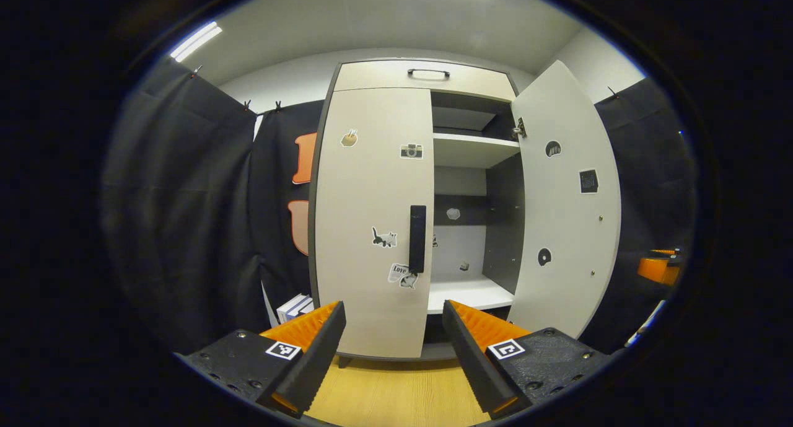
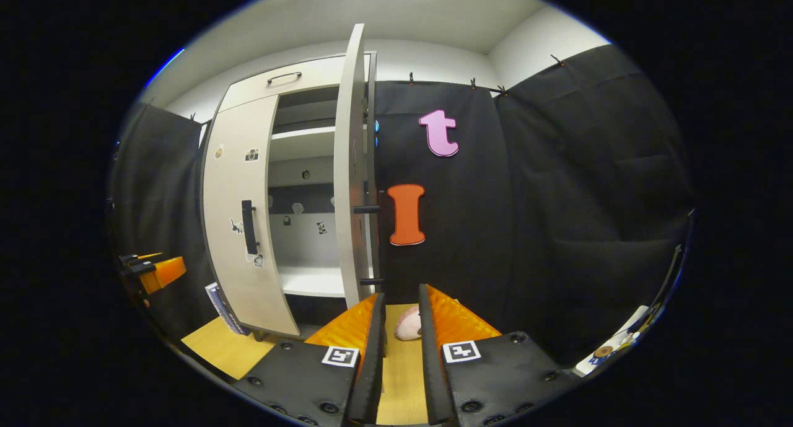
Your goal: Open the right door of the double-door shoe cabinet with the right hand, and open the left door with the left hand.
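At six o'clock in the left gripper view, holding the left tool [image 1: 393, 312] spread wide, gripping nothing. Facing, toward twelve o'clock beyond the tips, the left door [image 1: 372, 216] of the shoe cabinet [image 1: 421, 77], sitting shut and flush. Aiming, by judgement, for the dark vertical bar handle [image 1: 417, 239] near the door's inner edge, just beside the open bay: a stiff, narrow bar, likely smooth and a little slippery, so closing squarely across its middle and pulling in an arc about the hinges at nine o'clock. Expecting a light, rigid panel swinging easily, with perhaps a small catch giving first.

At six o'clock in the right gripper view, keeping the right tool [image 2: 401, 297] only narrowly parted, pinching nothing. Looking at eleven o'clock onto the right door [image 2: 352, 185], standing swung wide and seen edge-on, apart from the tips. Seeing the white shelves [image 2: 310, 281] bared behind it, and farther off at nine o'clock the left tool waiting, well apart from the shut door.
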{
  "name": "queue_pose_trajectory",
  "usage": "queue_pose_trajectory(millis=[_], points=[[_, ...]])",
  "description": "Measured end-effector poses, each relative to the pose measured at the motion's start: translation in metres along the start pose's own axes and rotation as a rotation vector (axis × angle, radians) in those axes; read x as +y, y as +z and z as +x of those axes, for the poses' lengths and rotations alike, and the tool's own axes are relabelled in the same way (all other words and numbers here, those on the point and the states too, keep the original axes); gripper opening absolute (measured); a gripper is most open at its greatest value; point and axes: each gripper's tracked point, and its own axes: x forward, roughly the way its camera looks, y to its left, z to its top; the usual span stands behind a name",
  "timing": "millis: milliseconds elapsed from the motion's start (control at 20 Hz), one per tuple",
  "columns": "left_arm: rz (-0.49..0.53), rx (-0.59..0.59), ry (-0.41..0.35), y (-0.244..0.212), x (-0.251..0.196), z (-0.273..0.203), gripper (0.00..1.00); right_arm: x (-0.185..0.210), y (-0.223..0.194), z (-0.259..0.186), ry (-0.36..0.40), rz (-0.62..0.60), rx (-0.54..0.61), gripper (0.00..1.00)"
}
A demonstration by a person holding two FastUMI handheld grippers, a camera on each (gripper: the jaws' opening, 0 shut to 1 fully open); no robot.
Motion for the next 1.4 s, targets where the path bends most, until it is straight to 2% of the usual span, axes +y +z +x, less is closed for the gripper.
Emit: queue_pose_trajectory(millis=[50,100,200,250,400,450,500,550,650,700,750,800,900,950,1050,1300,1400], points=[[-0.009,-0.003,-0.005,0.003,-0.004,0.007,0.96,-0.003,-0.002,-0.003,-0.009,0.007,0.003,0.36],[-0.023,-0.008,-0.02,0.008,-0.01,0.016,0.94,-0.006,-0.001,-0.005,-0.018,0.008,0.001,0.32],[-0.045,-0.023,-0.047,0.016,-0.022,0.032,0.92,-0.01,-0.002,-0.006,-0.03,-0.007,-0.002,0.63],[-0.051,-0.029,-0.061,0.019,-0.027,0.04,0.94,-0.012,-0.004,-0.008,-0.035,-0.017,0.002,0.59],[-0.031,-0.043,-0.075,0.025,-0.038,0.07,0.94,-0.019,-0.002,-0.013,-0.059,-0.035,-0.008,0.89],[-0.023,-0.041,-0.073,0.023,-0.04,0.082,0.94,-0.023,-0.001,-0.013,-0.072,-0.038,-0.014,0.92],[-0.022,-0.044,-0.074,0.022,-0.041,0.093,0.94,-0.026,0.001,-0.014,-0.082,-0.039,-0.02,0.9],[-0.023,-0.043,-0.082,0.02,-0.045,0.103,0.94,-0.028,0.003,-0.013,-0.093,-0.04,-0.026,0.99],[-0.035,-0.026,-0.085,0.014,-0.045,0.127,0.94,-0.033,0.006,-0.012,-0.111,-0.042,-0.034,0.99],[-0.038,-0.017,-0.075,0.01,-0.044,0.139,0.94,-0.035,0.007,-0.012,-0.121,-0.043,-0.038,0.94],[-0.033,-0.005,-0.067,0.007,-0.043,0.152,0.94,-0.038,0.008,-0.011,-0.131,-0.042,-0.042,0.99],[-0.017,0.005,-0.059,0.004,-0.041,0.163,0.92,-0.04,0.009,-0.009,-0.141,-0.042,-0.044,0.99],[0.012,0.017,-0.045,-0.001,-0.036,0.185,0.94,-0.043,0.008,-0.007,-0.157,-0.041,-0.042,0.99],[0.016,0.021,-0.031,-0.004,-0.033,0.197,0.92,-0.045,0.009,-0.005,-0.166,-0.037,-0.044,0.99],[0.007,0.034,-0.011,-0.01,-0.028,0.213,0.94,-0.046,0.009,-0.001,-0.182,-0.025,-0.043,0.99],[0.019,0.061,-0.008,-0.023,-0.025,0.238,0.93,-0.049,0.009,0.011,-0.221,-0.023,-0.04,0.99],[0.024,0.06,-0.015,-0.024,-0.026,0.242,0.82,-0.05,0.012,0.015,-0.241,-0.016,-0.048,0.99]])
